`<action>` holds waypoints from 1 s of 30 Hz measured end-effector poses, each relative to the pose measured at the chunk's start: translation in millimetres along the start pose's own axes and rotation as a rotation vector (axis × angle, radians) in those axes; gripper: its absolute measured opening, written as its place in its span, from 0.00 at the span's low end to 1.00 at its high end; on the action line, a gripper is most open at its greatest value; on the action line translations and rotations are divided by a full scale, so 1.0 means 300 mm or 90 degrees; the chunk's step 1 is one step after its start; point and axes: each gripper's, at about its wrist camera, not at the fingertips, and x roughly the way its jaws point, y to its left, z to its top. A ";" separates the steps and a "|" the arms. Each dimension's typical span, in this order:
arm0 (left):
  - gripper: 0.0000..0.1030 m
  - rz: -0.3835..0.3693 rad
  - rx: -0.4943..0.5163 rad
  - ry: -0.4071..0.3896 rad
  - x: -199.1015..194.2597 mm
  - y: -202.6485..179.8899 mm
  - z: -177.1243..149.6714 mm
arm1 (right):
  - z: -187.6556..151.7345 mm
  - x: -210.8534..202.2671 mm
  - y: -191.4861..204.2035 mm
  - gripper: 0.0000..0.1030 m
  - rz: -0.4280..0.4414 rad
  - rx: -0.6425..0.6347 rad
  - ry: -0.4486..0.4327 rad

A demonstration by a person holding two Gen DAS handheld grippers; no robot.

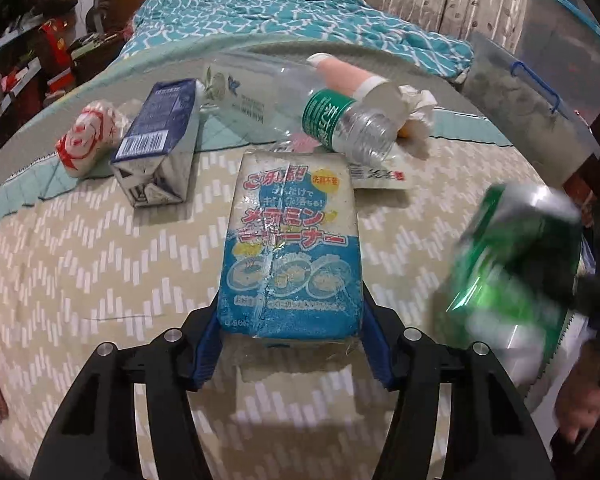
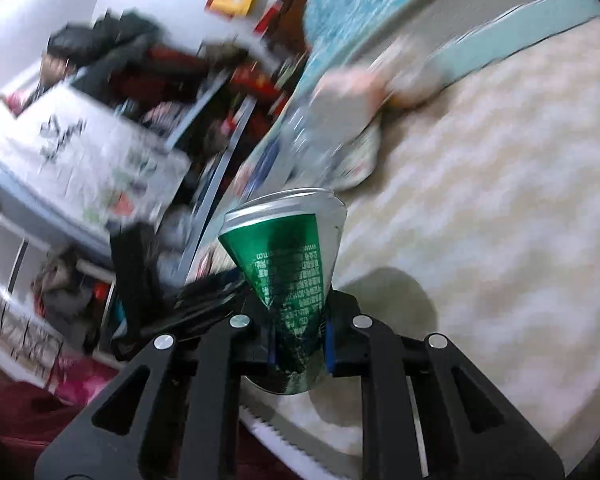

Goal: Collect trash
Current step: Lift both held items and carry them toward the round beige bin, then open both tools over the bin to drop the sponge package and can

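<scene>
Green can (image 2: 290, 280) crushed at waist; sponge pkg (image 1: 290, 248) blue/white, crinkled.

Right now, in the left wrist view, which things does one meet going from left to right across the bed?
Red-and-white wrapper → dark blue carton → blue sponge pack held in the left gripper → clear bottle with green label → crumpled tissue → green can, blurred.

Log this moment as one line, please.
left gripper: shut on sponge pack | right gripper: shut on green can, lifted | bottle, carton on bed
</scene>
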 end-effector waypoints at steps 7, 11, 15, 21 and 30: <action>0.55 -0.100 0.104 0.013 -0.093 -0.170 -0.024 | 0.064 -0.251 -0.139 0.18 -0.057 0.045 -0.117; 0.55 -0.160 0.181 0.022 -0.077 -0.358 0.054 | 0.095 -0.395 -0.236 0.18 -0.087 0.081 -0.186; 0.55 -0.237 0.284 0.015 -0.006 -0.657 0.196 | 0.130 -0.641 -0.391 0.18 -0.158 0.118 -0.299; 0.56 -0.324 0.416 0.055 0.185 -1.161 0.365 | 0.200 -0.952 -0.592 0.18 -0.277 0.198 -0.425; 0.72 -0.332 0.425 0.068 0.422 -1.568 0.516 | 0.214 -1.095 -0.715 0.89 -0.373 0.226 -0.516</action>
